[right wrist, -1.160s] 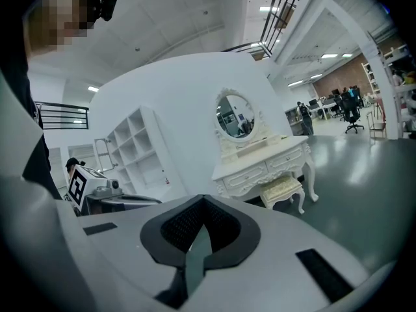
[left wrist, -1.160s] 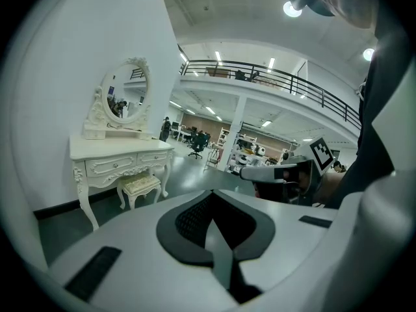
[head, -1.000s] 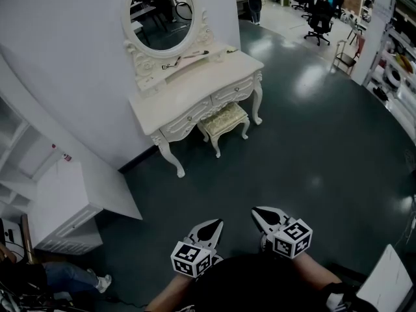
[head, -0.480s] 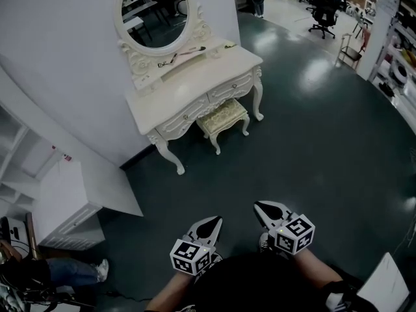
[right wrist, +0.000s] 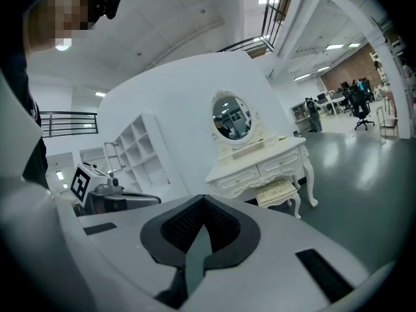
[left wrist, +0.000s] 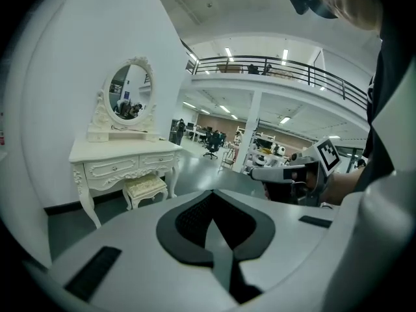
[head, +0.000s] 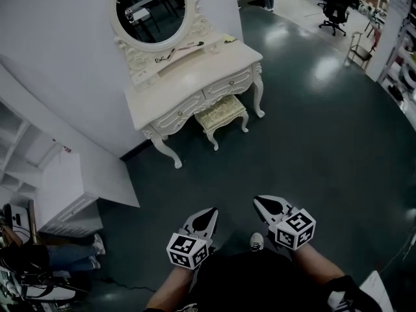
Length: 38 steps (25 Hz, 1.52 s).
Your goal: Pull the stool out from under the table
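A cream stool (head: 223, 114) with a patterned cushion stands tucked under the white dressing table (head: 188, 86), which has an oval mirror against the wall. The stool (left wrist: 145, 188) also shows in the left gripper view, and the stool (right wrist: 275, 190) shows in the right gripper view, far ahead in both. My left gripper (head: 208, 217) and right gripper (head: 262, 205) are both shut and empty, held side by side near my body, well short of the stool across the dark floor.
A white shelf unit and low cabinet (head: 62, 194) stand at the left. A seated person's legs (head: 62, 255) show at the bottom left. Office chairs (head: 335, 8) and people are far back right. Dark green floor (head: 312, 148) lies between me and the table.
The view has advanced toward the dressing table, which sits a little higher in frame. Both grippers stay shut in the same side-by-side pose.
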Each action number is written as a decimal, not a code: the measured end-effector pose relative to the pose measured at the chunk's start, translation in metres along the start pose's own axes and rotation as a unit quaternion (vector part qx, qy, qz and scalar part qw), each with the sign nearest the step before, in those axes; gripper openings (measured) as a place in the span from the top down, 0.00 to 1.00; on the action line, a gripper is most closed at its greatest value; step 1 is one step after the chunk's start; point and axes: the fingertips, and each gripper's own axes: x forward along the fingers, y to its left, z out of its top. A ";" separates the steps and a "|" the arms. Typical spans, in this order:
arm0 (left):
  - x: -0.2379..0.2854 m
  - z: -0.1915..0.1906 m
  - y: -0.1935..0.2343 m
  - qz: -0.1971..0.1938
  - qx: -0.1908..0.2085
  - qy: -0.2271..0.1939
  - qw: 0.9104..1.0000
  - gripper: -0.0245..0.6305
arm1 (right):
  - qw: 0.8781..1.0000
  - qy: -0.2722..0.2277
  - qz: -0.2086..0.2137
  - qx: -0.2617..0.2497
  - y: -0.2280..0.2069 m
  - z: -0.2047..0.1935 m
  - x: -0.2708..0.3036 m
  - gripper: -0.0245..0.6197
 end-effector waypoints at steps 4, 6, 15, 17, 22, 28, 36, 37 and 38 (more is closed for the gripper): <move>0.013 0.007 -0.007 0.013 -0.001 -0.002 1.000 0.95 | 1.000 0.003 0.010 -0.006 -0.017 0.008 -0.004 0.92; 0.018 0.007 -0.007 0.014 -0.003 0.000 1.000 0.95 | 1.000 0.004 0.011 -0.006 -0.024 0.012 -0.002 0.92; 0.061 0.018 0.033 0.009 -0.013 0.005 1.000 0.95 | 1.000 0.001 -0.005 -0.007 -0.062 0.036 0.036 0.92; 0.074 0.024 0.047 0.004 -0.013 0.005 1.000 0.95 | 1.000 -0.002 -0.016 -0.007 -0.074 0.044 0.048 0.92; 0.106 0.044 0.088 -0.007 -0.010 0.006 1.000 0.95 | 0.999 -0.006 -0.042 -0.008 -0.102 0.069 0.080 0.92; 0.135 0.068 0.146 -0.008 -0.004 0.002 1.000 0.95 | 0.998 -0.008 -0.066 -0.012 -0.127 0.096 0.126 0.92; 0.161 0.075 0.200 0.002 0.000 0.009 1.000 0.95 | 0.997 0.002 -0.077 -0.021 -0.153 0.111 0.184 0.92; 0.164 0.076 0.204 0.005 -0.001 0.009 1.000 0.95 | 0.997 0.004 -0.076 -0.022 -0.156 0.113 0.189 0.92; 0.168 0.077 0.207 0.007 -0.003 0.010 1.000 0.95 | 0.997 0.006 -0.075 -0.024 -0.160 0.116 0.194 0.92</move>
